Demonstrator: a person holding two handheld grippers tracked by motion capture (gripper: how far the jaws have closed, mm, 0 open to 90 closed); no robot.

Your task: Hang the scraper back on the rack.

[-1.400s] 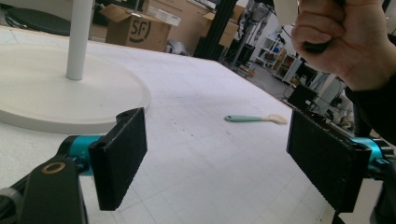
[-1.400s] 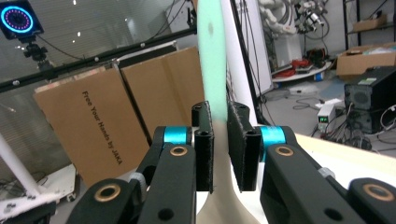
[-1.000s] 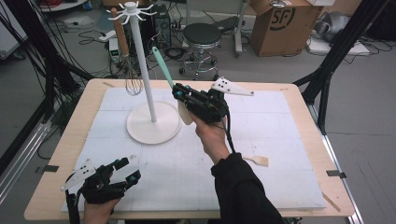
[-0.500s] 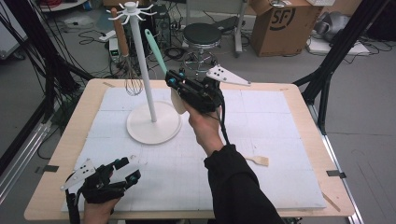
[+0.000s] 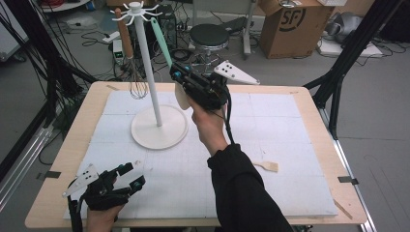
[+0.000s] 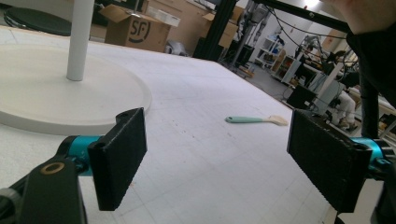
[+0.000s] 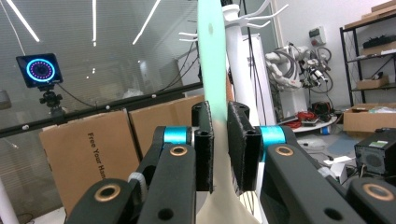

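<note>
R gripper [image 5: 181, 79] pinches spatula [image 5: 161, 41], handle raised twd rack [image 5: 145, 58] hooks, prob. for hanging. L gripper [image 5: 126, 178] rests on mat [image 5: 270, 125], jaws spread, idle.

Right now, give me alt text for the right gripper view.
The right gripper clamps a mint-handled spatula upright between its black jaws, its hanging hole near the hooks of a white rack. Cardboard boxes stand behind.

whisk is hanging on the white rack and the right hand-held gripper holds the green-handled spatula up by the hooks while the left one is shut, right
Not quite: the left hand-held gripper is open, its jaws wide apart in the left gripper view. The whisk hangs on the white rack, and the right hand-held gripper holds the green-handled spatula.
</note>
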